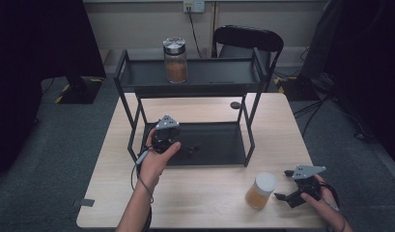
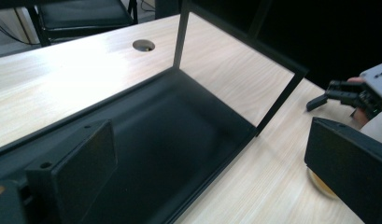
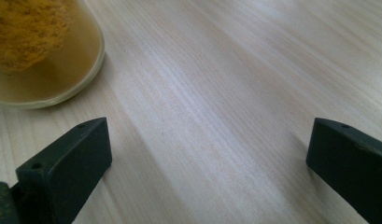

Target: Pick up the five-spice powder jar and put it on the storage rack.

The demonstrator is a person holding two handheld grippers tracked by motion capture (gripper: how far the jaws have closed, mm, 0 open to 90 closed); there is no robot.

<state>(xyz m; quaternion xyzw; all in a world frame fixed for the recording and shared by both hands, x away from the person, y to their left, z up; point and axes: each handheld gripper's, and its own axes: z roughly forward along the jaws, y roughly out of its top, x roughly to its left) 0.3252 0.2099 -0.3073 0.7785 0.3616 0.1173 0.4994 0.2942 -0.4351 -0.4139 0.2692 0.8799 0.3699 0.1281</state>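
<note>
A jar with a white lid (image 1: 260,190) and amber contents stands on the wooden table (image 1: 204,193) near the front right. My right gripper (image 1: 283,184) is open just to its right, jaws pointed at it without touching. In the right gripper view the jar's base (image 3: 39,51) sits at the upper left, outside the wide-apart jaws (image 3: 209,140). My left gripper (image 1: 188,147) is open and empty over the left part of the black rack's lower shelf (image 1: 214,145). The left gripper view looks across that shelf (image 2: 179,135), and the jar (image 2: 321,183) peeks out behind one jaw.
A second jar with a silver lid (image 1: 175,60) stands on the rack's top shelf (image 1: 219,72). The rack's thin black posts (image 1: 248,130) frame the lower shelf. There is a cable hole (image 2: 144,45) in the table behind the rack and a black chair (image 1: 248,41) beyond the table.
</note>
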